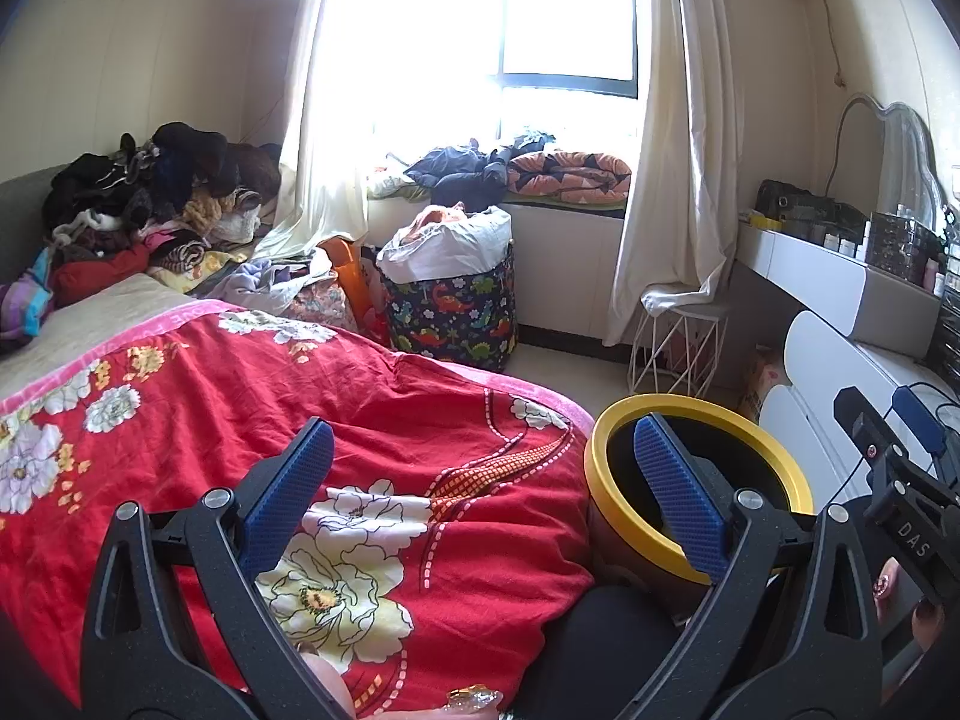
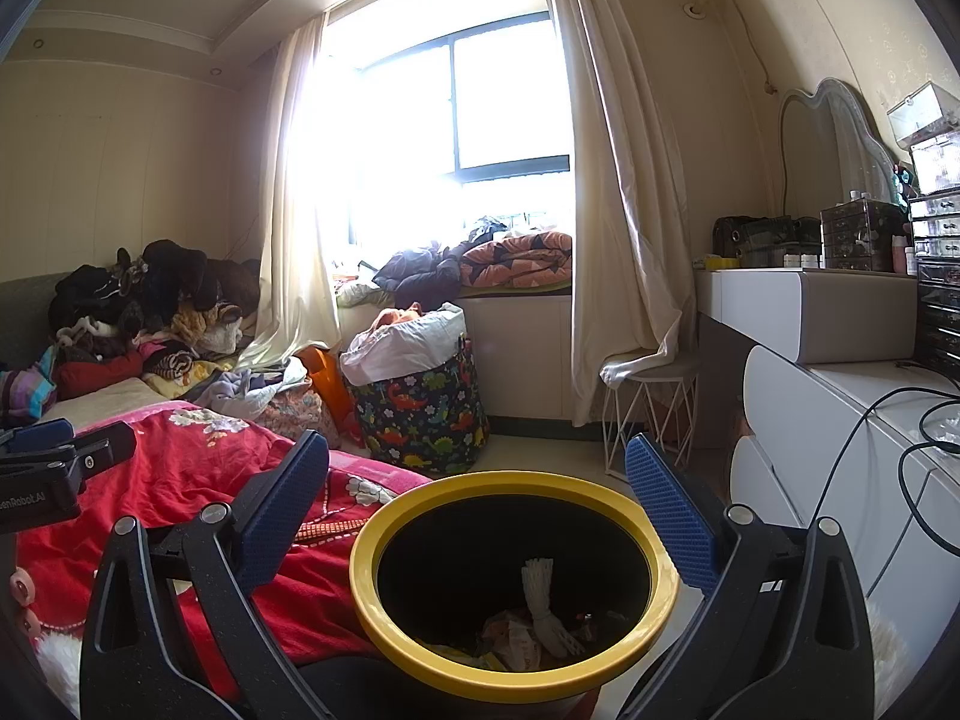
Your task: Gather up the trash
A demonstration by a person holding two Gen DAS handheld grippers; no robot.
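Right gripper (image 2: 477, 498): jaws spread wide, nothing held, poised above the trash bin (image 2: 510, 669), which stands on the floor just beside the bed. Bin: yellow rim, black interior; crumpled wrappers and a white foam net sleeve (image 2: 540, 591) are seen inside from the right wrist view only. Left gripper (image 1: 483, 480): likewise wide open and empty, held over the red floral quilt (image 1: 252, 396). "DAS" is read on the right gripper's body in the left view. Beyond: dinosaur-print basket (image 2: 429, 414), curtained window (image 2: 456, 120).
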